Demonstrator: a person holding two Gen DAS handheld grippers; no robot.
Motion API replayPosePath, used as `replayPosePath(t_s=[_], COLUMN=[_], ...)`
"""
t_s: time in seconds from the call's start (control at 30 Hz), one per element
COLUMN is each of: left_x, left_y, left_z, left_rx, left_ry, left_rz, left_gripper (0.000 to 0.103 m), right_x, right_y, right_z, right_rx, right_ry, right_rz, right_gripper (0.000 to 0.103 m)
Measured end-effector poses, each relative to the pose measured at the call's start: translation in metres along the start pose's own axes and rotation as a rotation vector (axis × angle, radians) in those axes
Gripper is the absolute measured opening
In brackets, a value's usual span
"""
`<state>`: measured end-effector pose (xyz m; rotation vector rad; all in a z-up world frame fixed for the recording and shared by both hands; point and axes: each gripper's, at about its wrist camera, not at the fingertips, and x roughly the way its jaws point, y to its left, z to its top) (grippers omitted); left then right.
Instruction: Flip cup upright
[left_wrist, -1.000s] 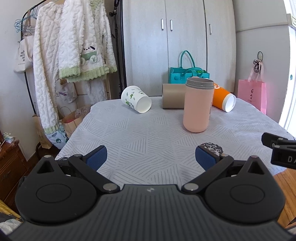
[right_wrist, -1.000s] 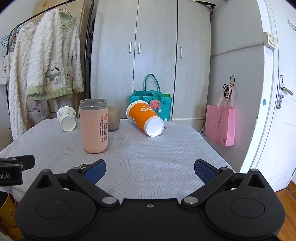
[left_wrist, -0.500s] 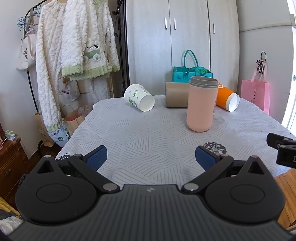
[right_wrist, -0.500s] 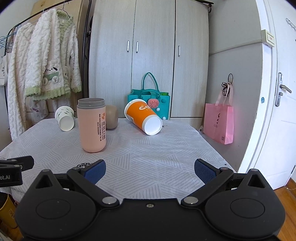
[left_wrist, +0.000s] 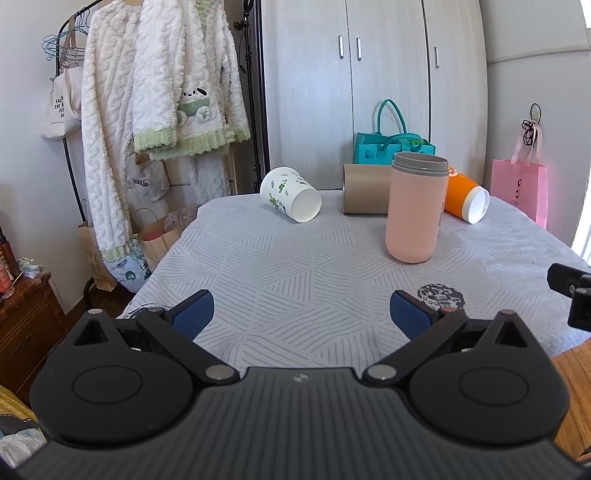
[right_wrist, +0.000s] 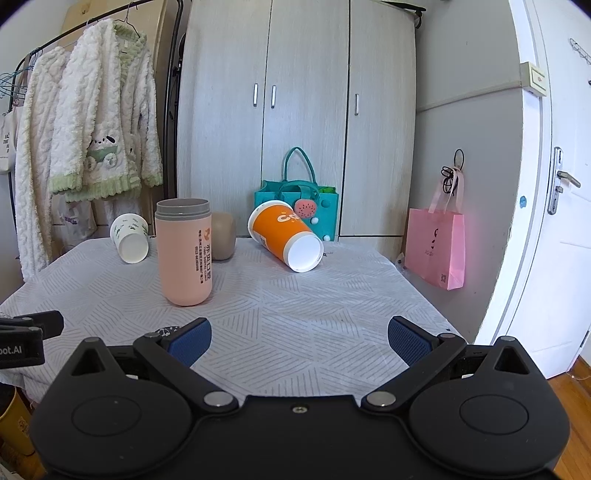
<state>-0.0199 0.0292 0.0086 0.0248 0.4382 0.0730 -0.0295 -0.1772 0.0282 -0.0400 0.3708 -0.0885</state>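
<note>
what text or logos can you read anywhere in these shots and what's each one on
"oot.AI", cut off at the frame edge: on the left gripper.
Red print and digits: on the pink bottle, too small to read.
White logo: on the orange cup, unreadable.
"FAS / THE / VER / DO", partly hidden: on the tote bag.
Pink bag: print blurred.

My left gripper (left_wrist: 301, 308): matte black ribbed body, two round discs, silver pivot screws, blue textured pads (left_wrist: 194, 309). My right gripper (right_wrist: 300, 336): same build, one small centre screw.

Daylight is brightening the grey wardrobe (right_wrist: 303, 122). Fleecy robes (left_wrist: 162, 85) are hanging left; a white door (right_wrist: 554, 184) is standing right.
</note>
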Motion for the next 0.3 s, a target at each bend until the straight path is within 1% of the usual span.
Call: replayPosePath(t_s=[0.17, 0.3], left_x=[-0.0005, 0.0015], left_y=[0.0005, 0.0031], left_z=[0.0009, 0.0028], left_rx=[0.008, -0.013], left_ry=[-0.013, 0.008], left_rz=[0.007, -0.011], left_gripper=[0.103, 0.103], right_x=[-0.0013, -0.0014], right_y=[-0.0005, -0.0007], right_z=[-0.0002, -0.0010], right_rx=[0.003, 0.001], right_ry=[-0.003, -0.001], right_rz=[-0.001, 0.002], right_gripper=[0.103, 0.103])
